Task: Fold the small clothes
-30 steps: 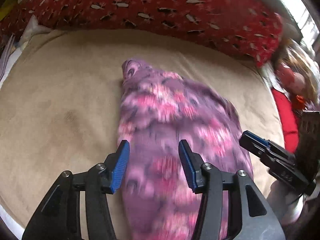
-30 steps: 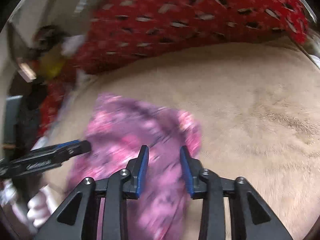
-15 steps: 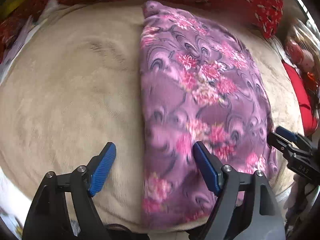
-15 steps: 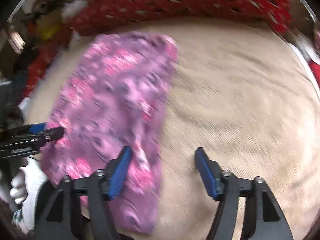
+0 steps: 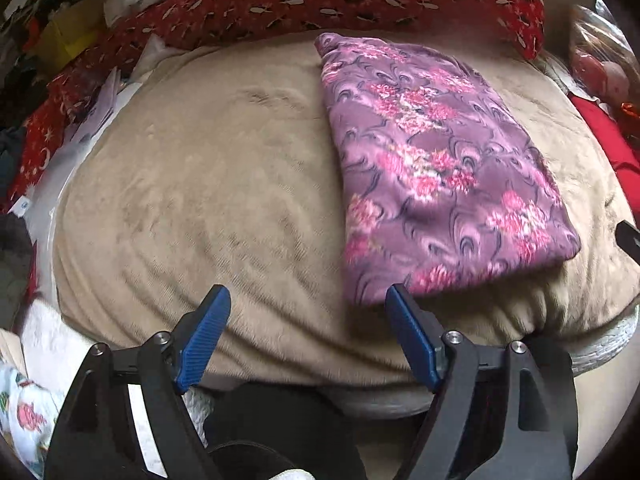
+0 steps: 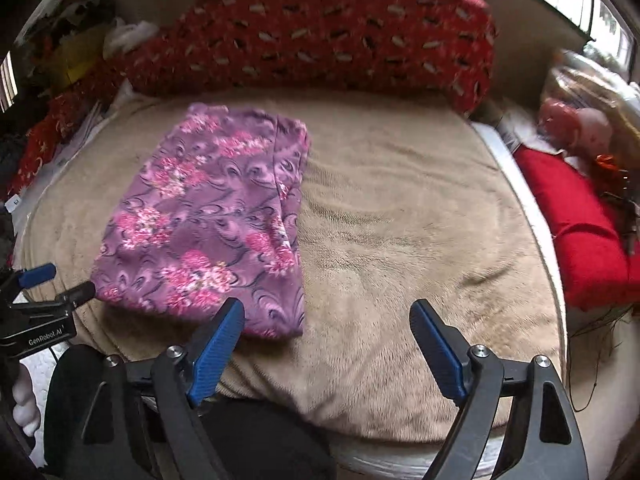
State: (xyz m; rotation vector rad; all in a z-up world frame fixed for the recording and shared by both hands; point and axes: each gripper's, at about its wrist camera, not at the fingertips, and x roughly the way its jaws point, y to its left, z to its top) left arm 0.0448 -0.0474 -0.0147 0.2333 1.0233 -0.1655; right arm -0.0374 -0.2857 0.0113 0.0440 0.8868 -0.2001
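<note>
A beige plush blanket is spread over the round bed surface and fills most of both views. Along its far edge a long red patterned bolster is laid, and a plain red cushion is seen just off the blanket's right side. Clutter is piled to the far left, too blurred to be told apart.

The purple floral garment is laid flat on the blanket as a folded, roughly rectangular strip, running from the near edge toward the bolster; in the right wrist view it is placed on the left half of the blanket, with a fold line visible along its right side.

The right claw is held above the near edge of the blanket, its blue pads spread wide after having just been opening; nothing is gripped between them, and the garment's near right corner is seen just beside the left pad.

The left claw is likewise spread and empty, having just been opening, with the garment's near left corner just beside its right pad.
</note>
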